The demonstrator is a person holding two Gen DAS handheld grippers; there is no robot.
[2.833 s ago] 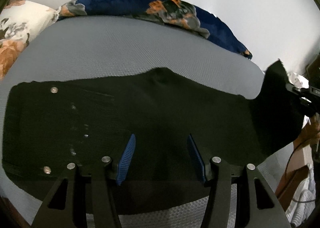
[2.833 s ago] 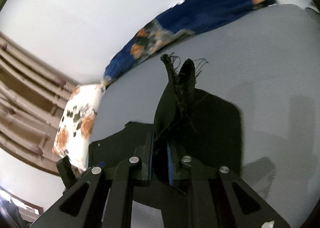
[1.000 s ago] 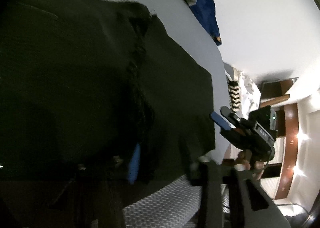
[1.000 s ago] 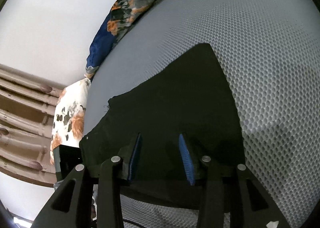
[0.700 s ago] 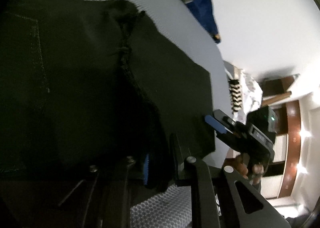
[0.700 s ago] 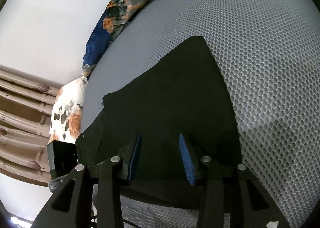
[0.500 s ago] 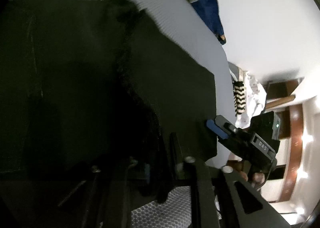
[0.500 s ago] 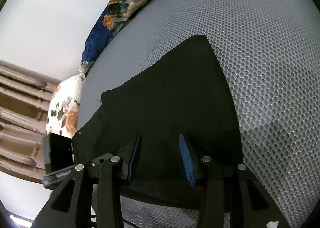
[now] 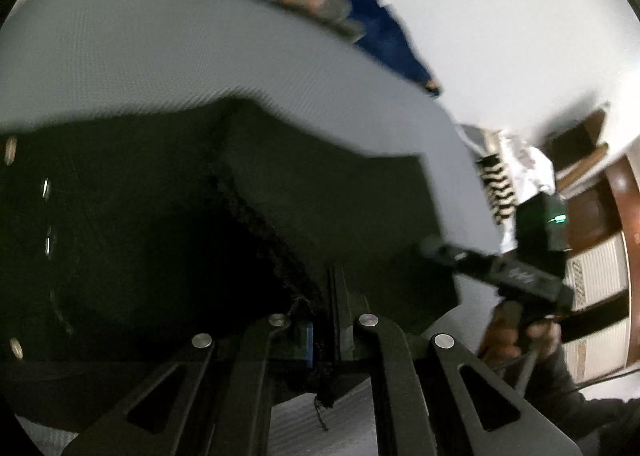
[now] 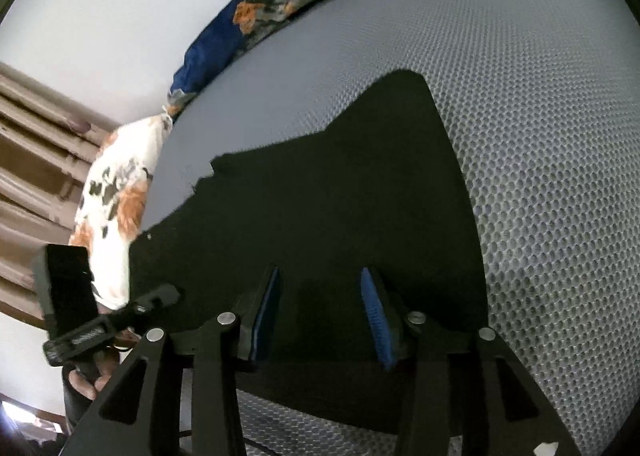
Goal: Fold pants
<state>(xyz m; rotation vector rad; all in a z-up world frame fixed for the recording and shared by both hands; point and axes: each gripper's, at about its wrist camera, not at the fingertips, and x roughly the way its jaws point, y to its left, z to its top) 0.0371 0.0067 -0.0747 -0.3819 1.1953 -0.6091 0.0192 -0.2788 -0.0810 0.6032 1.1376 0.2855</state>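
Grey mesh bed [image 10: 540, 136] under black pants [image 10: 340, 208], frayed edge pinched in left gripper [image 9: 322, 320], right gripper [image 10: 320, 316] agape just above.

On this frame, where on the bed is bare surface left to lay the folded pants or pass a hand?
Bare grey mattress runs right of the black pants and beyond them, up to the blue floral blanket. The near edge is crowded: the left gripper pinches the frayed hem, and the right gripper hangs open over the cloth.

Black jaws, blue pads [image 10: 374, 308], silver screws; sleeve [image 9: 560, 388] seemingly dark.
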